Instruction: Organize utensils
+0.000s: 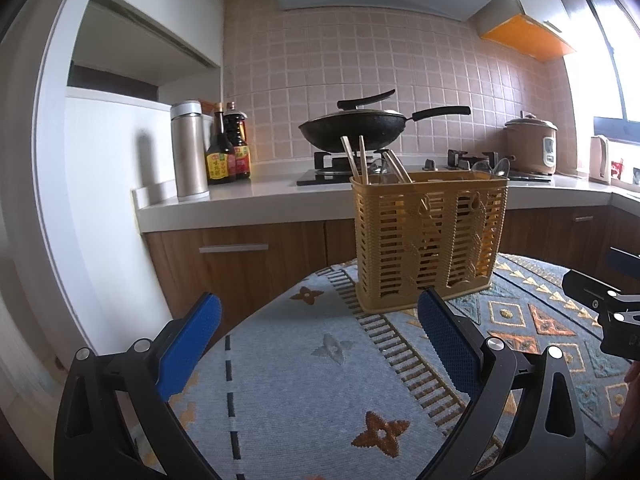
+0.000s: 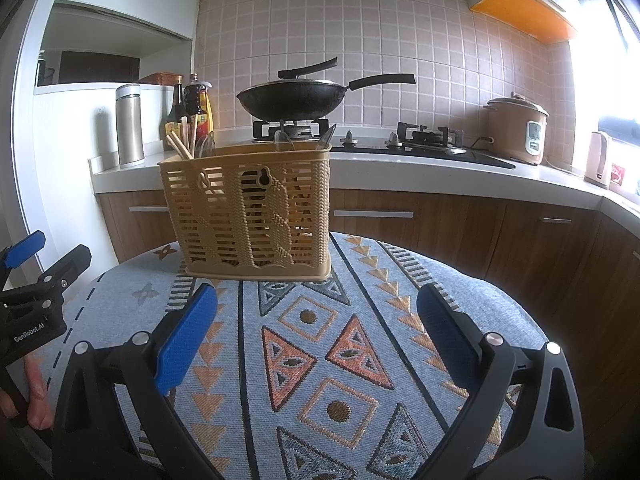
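A kitchen is seen, with a wok (image 1: 352,130) on the stove at upper centre and a patterned cloth (image 1: 304,360) spread over the table in the lower frame. A basket (image 1: 430,240) stands upright on the cloth at centre-right of the left view, centre-left of the right view. Chopsticks (image 1: 354,160) are held upright in its left end, their long axis near vertical; clear spoons (image 2: 285,140) may be made out behind. The left gripper (image 1: 320,344) is spread wide and empty; so is the right gripper (image 2: 316,332). The basket lies just ahead of both, between them. Neither is judged clearly nearer.
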{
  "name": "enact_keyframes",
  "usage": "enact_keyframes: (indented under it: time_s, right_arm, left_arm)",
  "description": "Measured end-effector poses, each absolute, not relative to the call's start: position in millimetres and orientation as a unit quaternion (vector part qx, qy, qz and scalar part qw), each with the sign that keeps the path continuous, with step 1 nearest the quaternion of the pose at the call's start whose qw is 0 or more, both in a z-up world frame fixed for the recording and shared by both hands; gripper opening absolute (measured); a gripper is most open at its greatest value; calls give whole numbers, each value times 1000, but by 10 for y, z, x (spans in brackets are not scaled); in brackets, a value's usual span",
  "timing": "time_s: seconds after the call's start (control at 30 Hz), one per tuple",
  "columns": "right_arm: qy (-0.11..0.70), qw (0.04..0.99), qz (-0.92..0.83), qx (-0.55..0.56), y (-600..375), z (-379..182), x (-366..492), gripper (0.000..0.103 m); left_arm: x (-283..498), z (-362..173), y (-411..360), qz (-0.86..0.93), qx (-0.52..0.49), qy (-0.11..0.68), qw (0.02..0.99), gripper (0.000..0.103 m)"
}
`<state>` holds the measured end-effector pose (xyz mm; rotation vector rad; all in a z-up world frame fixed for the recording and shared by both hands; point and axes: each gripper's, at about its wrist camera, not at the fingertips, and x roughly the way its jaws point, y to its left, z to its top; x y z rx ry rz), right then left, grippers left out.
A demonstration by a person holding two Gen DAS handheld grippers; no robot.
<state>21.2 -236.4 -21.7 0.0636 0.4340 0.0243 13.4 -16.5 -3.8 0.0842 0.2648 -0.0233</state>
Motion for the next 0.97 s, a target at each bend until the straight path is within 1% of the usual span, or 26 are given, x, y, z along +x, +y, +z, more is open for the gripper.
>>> enact_keyframes:
  time_s: [0.27, 0.97]
  right_arm:
    - [216, 976, 11, 32, -2366, -223, 212, 95]
    - [218, 975, 11, 34, -2375, -234, 217, 95]
  left_arm:
    - [84, -28, -196, -10, 53, 119, 991, 95]
    - [98, -18, -212, -28, 58, 121, 991, 96]
